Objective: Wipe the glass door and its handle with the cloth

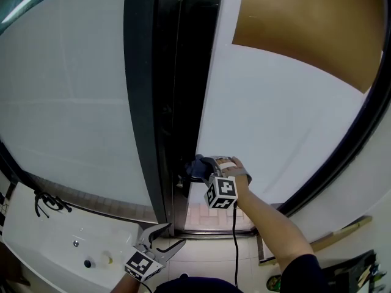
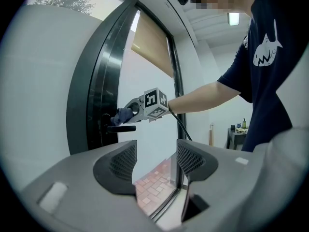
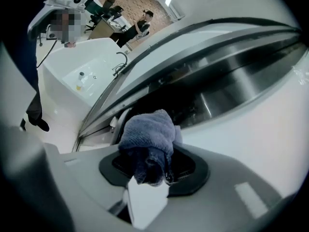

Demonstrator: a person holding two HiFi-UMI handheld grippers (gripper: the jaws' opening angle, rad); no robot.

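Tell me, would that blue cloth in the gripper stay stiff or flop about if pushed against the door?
Probably floppy: the cloth bunches in soft folds where the right gripper is shut on it. Its looped, towel-like surface suggests it is light and grippy, not slippery. Pushed against the door handle, it would likely mould round it.

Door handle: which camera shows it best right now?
The left gripper view: the handle shows side-on as a dark horizontal lever, with the cloth held by the right gripper just above it. The head view loses it in the dark frame behind the cloth; in the right gripper view the cloth covers it.
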